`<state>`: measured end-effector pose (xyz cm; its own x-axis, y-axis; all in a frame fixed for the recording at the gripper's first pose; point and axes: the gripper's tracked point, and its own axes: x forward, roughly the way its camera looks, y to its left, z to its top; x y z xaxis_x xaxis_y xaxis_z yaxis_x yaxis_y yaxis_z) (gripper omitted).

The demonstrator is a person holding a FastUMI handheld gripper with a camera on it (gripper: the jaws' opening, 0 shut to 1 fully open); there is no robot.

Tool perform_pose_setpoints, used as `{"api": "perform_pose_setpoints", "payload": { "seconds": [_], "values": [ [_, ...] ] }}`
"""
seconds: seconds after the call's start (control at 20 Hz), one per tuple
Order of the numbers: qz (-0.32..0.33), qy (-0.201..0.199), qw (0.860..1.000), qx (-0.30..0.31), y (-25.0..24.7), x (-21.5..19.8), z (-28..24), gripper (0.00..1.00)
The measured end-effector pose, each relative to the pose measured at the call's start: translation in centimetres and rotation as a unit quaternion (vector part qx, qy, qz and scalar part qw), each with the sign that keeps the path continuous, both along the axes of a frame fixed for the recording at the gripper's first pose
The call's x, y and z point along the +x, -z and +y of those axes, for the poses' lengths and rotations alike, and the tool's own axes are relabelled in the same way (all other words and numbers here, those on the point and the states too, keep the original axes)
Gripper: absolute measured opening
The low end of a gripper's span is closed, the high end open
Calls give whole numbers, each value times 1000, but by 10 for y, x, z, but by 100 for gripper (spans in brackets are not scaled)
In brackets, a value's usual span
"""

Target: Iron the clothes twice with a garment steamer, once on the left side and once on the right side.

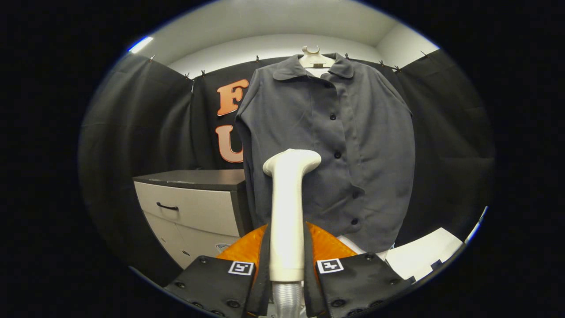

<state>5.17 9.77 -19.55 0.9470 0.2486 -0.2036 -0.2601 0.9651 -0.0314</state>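
Between its two fingers, our hand-held gripper squeezes the steamer. We could miss the shirt if we tilt.

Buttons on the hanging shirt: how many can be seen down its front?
4 on the shirt: at the chest, mid-front, lower, near the hem. More may hide under the collar or behind the steamer, which the gripper holds.

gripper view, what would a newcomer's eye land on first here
First the cream steamer handle, upright between the two fingers of the claw, which press on it from both sides. Just beyond its head hangs a dark grey buttoned shirt on a hanger. A drawer cabinet stands beside the shirt.
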Motion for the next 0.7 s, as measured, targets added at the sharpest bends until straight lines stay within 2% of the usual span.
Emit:
{"api": "perform_pose_setpoints", "payload": {
  "seconds": [0.7],
  "values": [
    [54,6,998,-15,61,-26,-12,38]
  ]
}}
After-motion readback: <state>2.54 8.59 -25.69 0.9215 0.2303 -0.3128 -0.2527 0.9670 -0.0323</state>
